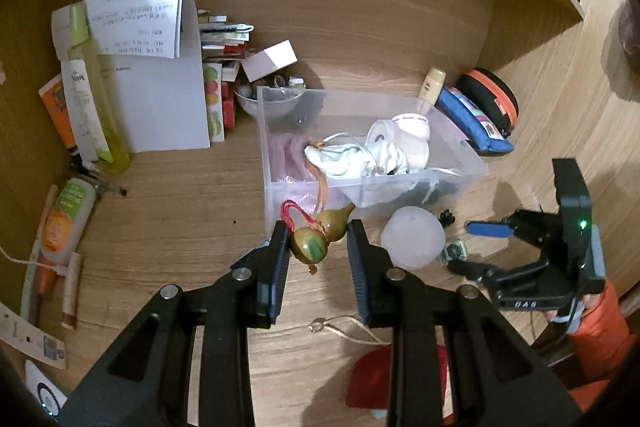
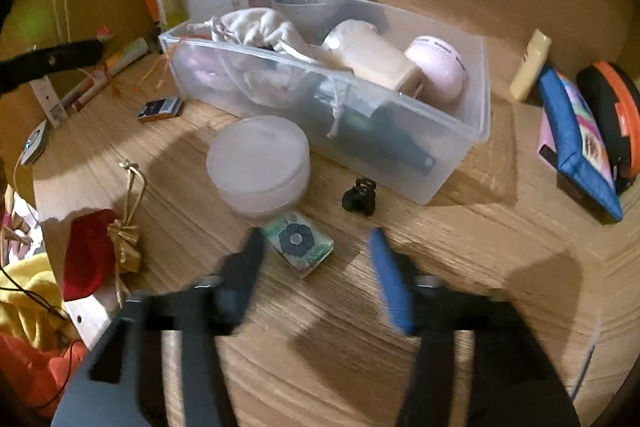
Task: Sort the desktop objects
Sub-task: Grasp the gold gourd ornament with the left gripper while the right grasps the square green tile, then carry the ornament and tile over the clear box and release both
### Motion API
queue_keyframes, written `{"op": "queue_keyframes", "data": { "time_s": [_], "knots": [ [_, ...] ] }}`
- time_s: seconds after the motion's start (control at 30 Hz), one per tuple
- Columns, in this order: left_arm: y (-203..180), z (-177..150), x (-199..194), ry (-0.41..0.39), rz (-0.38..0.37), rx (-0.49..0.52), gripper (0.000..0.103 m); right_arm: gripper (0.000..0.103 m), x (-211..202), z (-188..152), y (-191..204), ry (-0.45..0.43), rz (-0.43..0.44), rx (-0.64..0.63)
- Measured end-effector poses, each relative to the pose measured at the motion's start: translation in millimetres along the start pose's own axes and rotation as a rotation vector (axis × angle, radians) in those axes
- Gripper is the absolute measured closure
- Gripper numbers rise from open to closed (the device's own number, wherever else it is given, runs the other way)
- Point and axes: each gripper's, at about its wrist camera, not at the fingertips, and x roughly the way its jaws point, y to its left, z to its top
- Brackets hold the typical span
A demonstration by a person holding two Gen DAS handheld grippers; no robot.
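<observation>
A clear plastic bin on the wooden desk holds a white cloth pouch, a cream bottle and a pink case. My left gripper is open, its fingers either side of a green-brown gourd charm with a red cord, just in front of the bin; whether it touches the gourd I cannot tell. My right gripper is open and empty above a flower-patterned tile, near a frosted round jar and a black hair clip.
A red pouch with a gold bow lies at the near edge. A blue pouch, an orange-black case and a cream tube lie right of the bin. Bottles, papers and books stand at the back left. A small card box lies left of the jar.
</observation>
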Motion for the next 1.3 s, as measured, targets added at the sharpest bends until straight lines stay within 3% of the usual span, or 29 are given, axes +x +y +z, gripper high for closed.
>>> {"op": "queue_keyframes", "data": {
  "time_s": [0.13,0.23,0.3,0.73,0.9,1.3],
  "knots": [
    [1.6,0.1,8.8,0.014,-0.01,-0.015,0.074,0.045,10.9,0.4,4.3,0.006,0.02,-0.014],
    [4.5,4.1,14.7,0.016,-0.008,-0.021,0.074,0.067,13.2,1.4,9.9,0.0,0.015,-0.046],
    [8.0,9.3,17.8,0.016,-0.011,-0.028,0.074,0.067,11.3,2.7,9.1,-0.003,0.036,-0.033],
    [15.0,65.4,12.1,-0.093,-0.022,-0.024,0.074,0.067,-49.2,36.0,-23.6,-0.188,-0.037,0.034],
    [16.0,65.7,36.1,-0.048,-0.029,-0.022,0.074,0.067,-47.1,57.9,-40.9,-0.214,-0.071,0.038],
    [17.7,50.0,79.8,0.063,-0.022,0.021,0.074,0.069,-12.7,71.2,-46.7,-0.159,-0.079,0.038]
  ]
}}
